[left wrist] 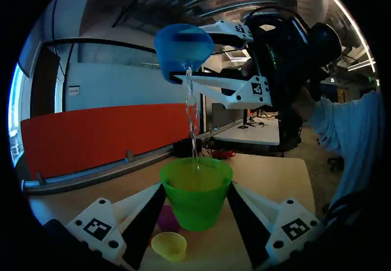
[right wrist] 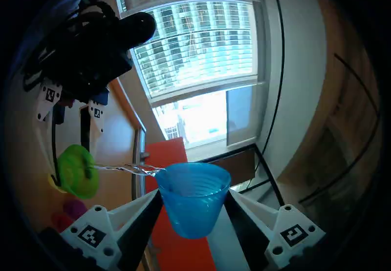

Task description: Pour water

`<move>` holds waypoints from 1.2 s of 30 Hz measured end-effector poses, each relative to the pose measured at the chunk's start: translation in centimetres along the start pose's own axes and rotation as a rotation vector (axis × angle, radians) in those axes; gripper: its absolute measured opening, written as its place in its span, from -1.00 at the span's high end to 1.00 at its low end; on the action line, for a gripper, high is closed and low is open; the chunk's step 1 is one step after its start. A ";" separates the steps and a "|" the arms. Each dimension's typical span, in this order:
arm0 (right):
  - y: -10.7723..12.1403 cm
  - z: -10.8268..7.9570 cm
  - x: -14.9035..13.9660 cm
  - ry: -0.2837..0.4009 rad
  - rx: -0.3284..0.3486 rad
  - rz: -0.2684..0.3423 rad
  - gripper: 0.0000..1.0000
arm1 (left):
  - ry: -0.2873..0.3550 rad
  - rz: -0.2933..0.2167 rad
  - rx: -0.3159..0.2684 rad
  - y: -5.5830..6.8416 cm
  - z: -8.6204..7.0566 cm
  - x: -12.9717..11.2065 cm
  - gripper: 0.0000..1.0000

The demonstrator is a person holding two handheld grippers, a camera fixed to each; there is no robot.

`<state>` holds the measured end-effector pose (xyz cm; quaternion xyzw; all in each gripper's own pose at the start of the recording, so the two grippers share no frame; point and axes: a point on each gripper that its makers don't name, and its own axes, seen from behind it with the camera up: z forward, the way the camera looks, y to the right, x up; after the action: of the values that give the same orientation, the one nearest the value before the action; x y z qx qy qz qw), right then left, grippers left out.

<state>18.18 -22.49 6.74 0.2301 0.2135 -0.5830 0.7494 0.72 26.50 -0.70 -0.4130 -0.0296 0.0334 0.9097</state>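
My left gripper is shut on a green cup, held upright above the wooden table. Above it the right gripper holds a blue cup tipped over, and a thin stream of water falls from its rim into the green cup. In the right gripper view, my right gripper is shut on the blue cup. The water stream runs from its lip to the green cup, which sits between the left gripper's fingers.
A yellow cup and a purple cup lie on the table below the green cup. A red panel stands behind the table. A person's sleeve is at the right. A bright window with blinds faces the right gripper.
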 end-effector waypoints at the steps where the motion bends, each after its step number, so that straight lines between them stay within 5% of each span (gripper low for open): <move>1: 0.1 0.0 0.0 0.000 -0.002 -0.004 -0.74 | 0.000 0.000 0.000 0.0 0.0 0.0 -0.68; 36: 2.2 0.3 0.2 -0.007 -0.042 -0.190 -0.74 | 0.010 -0.014 -0.009 0.3 0.1 0.3 -0.68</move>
<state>20.44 -22.37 7.07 0.1910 0.2440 -0.6477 0.6960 1.00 26.79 -0.80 -0.4170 -0.0280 0.0250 0.9081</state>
